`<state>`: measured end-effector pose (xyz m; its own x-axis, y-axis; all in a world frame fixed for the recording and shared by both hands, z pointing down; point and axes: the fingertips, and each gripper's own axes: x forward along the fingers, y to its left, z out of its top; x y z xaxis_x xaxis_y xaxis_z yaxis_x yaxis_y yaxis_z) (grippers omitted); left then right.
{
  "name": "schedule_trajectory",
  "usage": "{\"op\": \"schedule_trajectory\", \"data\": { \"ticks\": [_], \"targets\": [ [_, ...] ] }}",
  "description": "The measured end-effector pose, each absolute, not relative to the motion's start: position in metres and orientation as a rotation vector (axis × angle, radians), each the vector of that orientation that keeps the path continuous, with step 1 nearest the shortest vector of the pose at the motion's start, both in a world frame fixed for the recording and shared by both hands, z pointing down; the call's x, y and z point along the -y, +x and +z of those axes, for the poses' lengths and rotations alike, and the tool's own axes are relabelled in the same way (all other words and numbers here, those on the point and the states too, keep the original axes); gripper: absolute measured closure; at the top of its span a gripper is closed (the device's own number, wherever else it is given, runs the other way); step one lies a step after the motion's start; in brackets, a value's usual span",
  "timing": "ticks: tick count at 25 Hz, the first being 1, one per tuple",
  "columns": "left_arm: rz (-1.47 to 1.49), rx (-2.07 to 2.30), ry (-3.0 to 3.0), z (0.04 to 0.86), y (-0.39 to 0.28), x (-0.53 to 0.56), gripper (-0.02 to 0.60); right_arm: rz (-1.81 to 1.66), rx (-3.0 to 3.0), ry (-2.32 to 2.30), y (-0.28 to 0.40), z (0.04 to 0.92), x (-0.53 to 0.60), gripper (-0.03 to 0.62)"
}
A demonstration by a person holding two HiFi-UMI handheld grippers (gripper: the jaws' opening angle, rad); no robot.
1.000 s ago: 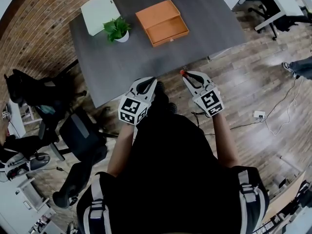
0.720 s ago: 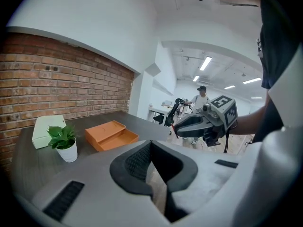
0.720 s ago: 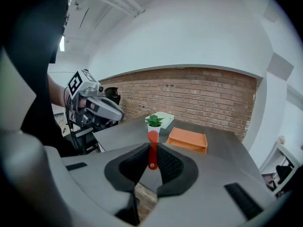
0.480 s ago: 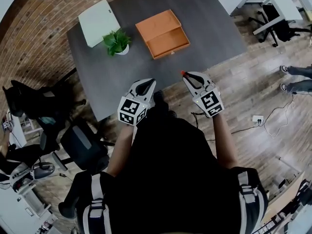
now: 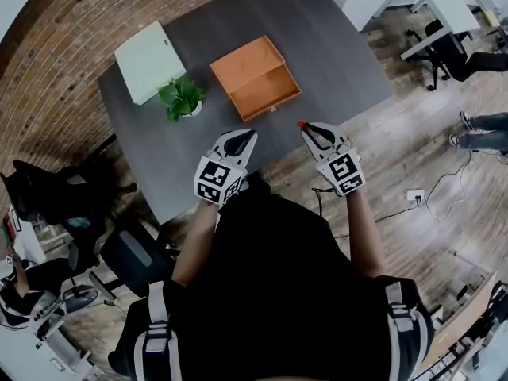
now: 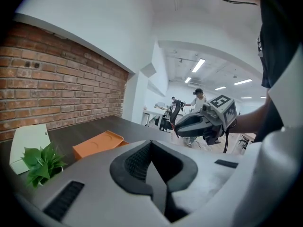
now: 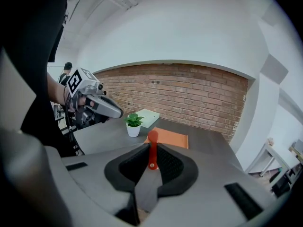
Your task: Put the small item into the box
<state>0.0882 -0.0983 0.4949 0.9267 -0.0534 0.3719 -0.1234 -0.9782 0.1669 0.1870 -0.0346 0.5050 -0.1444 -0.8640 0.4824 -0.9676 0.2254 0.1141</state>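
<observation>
Between right tongs (image 7: 151,161); slim red item (image 7: 152,150)

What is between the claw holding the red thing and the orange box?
Nothing: in the head view only bare grey table lies between the right claw, shut on the small red item, and the orange box.
</observation>
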Motion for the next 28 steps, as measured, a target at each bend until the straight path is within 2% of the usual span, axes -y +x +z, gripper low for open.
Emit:
{"op": "schedule_trajectory", "data": {
  "ticks": [8, 20, 28],
  "targets": [
    [0.561, 0.119, 2.892, 0.494, 0.102, 0.126, 0.558, 0.337, 2.046, 1.671, 0.203, 0.511, 0.067, 0.530],
    [0.537, 0.190, 2.846, 0.499, 0.086, 0.171, 0.558, 0.305, 2.064, 1.588, 0.199, 0.521, 0.134, 0.528],
    [0.536, 0.416, 2.813, 0.508, 0.092, 0.204, 0.558, 0.300, 2.159, 1.386, 0.209, 0.546, 0.172, 0.529]
  ]
}}
